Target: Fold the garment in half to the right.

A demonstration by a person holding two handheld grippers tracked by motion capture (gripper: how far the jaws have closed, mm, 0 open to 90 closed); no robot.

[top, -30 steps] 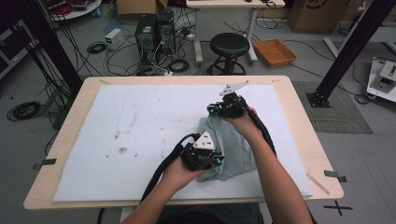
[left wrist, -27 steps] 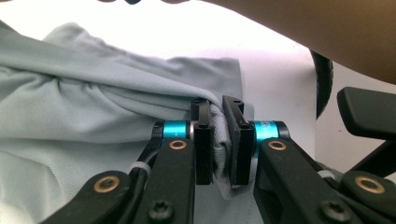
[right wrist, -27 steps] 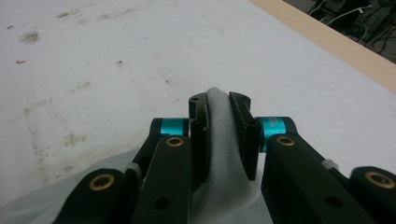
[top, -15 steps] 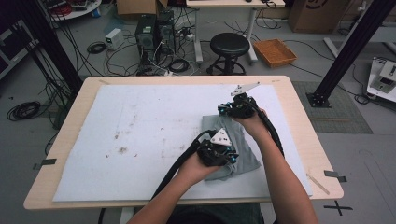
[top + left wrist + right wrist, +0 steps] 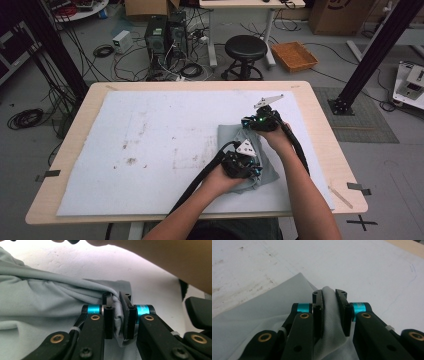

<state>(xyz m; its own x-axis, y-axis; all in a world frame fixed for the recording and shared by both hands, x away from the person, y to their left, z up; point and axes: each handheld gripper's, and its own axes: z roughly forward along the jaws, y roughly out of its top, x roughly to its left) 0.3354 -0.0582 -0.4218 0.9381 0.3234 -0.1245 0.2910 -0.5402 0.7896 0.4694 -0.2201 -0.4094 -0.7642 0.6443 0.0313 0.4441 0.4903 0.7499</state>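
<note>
Cloth, a pale grey ribbed garment, lies bunched right of centre in the high view, on the white sheet that covers the wooden table. The left gripper sits at the cloth's lower edge, just below the middle of the frame, and the right gripper at its upper right corner, nearer the table's far edge.

In the left gripper view the left gripper pinches a gathered fold of the cloth between its two black jaws; ridges of fabric run off to the left of the frame, with a forearm across the upper right.

In the right gripper view the right gripper clamps a thick rolled fold of the cloth at the lower middle; its jaws have just been opening slightly, with the fold between them. A flat layer spreads to the lower left over the stained white sheet.
</note>
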